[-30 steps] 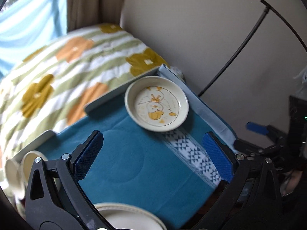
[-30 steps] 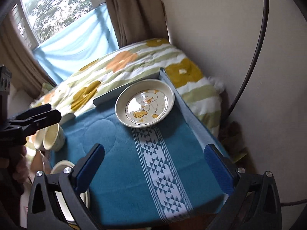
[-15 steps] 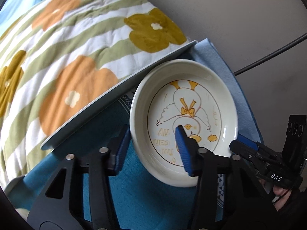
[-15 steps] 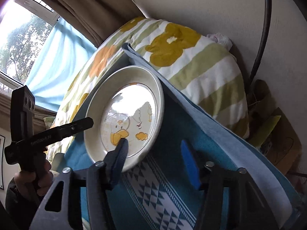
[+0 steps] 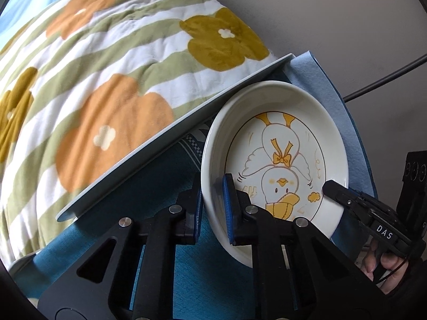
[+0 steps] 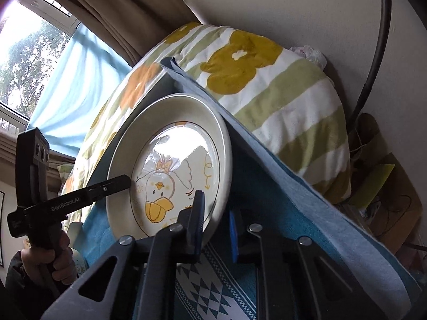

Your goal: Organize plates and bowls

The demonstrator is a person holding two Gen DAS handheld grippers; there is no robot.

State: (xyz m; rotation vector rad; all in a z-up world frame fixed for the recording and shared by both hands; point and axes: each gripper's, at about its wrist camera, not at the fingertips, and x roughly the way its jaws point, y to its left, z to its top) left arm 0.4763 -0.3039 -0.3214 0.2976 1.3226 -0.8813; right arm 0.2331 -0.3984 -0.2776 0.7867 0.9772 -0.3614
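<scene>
A cream plate (image 5: 283, 133) with a yellow duck drawing sits at the far corner of the table on the teal cloth (image 5: 160, 186). My left gripper (image 5: 213, 208) is shut on the plate's near left rim. My right gripper (image 6: 216, 218) is shut on the plate's opposite rim; the plate shows in the right wrist view (image 6: 170, 160) too. The right gripper's fingers (image 5: 347, 197) appear at the plate's right edge in the left wrist view, and the left gripper's fingers (image 6: 106, 186) reach the plate's left side in the right wrist view.
A flowered blanket (image 5: 106, 80) lies behind the table's far edge (image 5: 173, 149). A beige wall (image 5: 320, 13) with a black cable (image 6: 379, 40) stands to the right. A window and curtain (image 6: 66, 53) are at the back left. A pale cup (image 6: 74, 229) peeks out at the left.
Both grippers moved in from above the table to the plate and closed from wide open onto its opposite rims.
</scene>
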